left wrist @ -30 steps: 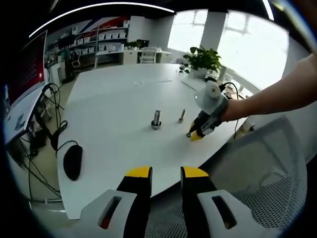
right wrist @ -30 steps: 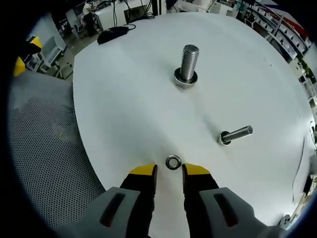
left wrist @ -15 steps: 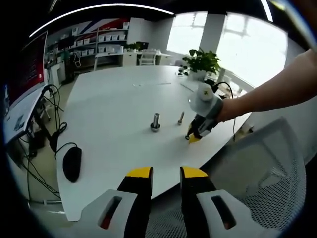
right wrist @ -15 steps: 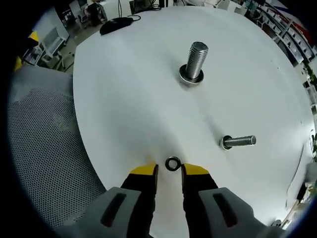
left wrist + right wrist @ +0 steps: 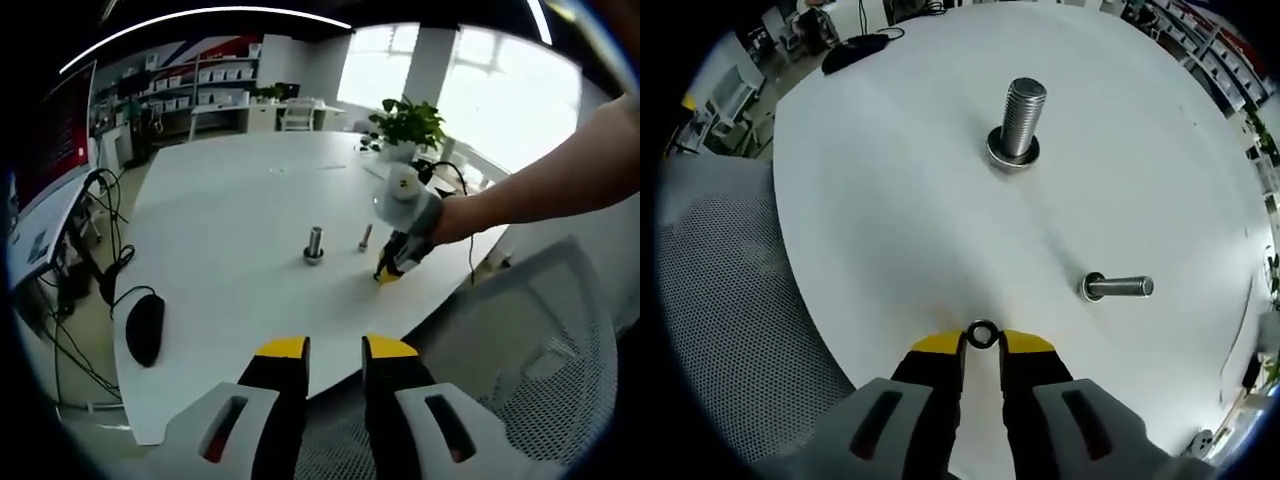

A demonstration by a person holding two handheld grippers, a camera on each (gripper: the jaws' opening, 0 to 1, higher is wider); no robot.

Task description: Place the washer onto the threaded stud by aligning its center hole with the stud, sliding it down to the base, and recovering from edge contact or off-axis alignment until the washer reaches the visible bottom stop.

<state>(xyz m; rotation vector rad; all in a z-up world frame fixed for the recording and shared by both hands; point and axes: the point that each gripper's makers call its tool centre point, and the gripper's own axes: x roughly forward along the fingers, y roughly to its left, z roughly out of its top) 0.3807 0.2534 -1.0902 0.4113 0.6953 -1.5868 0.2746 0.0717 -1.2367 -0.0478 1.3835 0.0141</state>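
A small metal washer (image 5: pixel 982 334) lies on the white table (image 5: pixel 890 220) between the yellow tips of my right gripper (image 5: pixel 982 342), whose jaws touch it on both sides. The threaded stud (image 5: pixel 1018 118) stands upright on its wide base farther ahead, apart from the washer. In the left gripper view the stud (image 5: pixel 314 243) stands mid-table, and the right gripper (image 5: pixel 389 272) is tip-down on the table to its right, held by a person's hand. My left gripper (image 5: pixel 335 350) hovers off the table's near edge, open with nothing between its fingers.
A second bolt (image 5: pixel 1118 287) lies on its side right of the washer. A black mouse (image 5: pixel 146 327) with its cable sits near the table's left edge. A mesh chair back (image 5: pixel 530 340) stands by the near edge. A potted plant (image 5: pixel 405 120) is at the far side.
My right gripper's jaws have narrowed around the washer, which now sits right at their tips. The left gripper's jaws keep the same gap.
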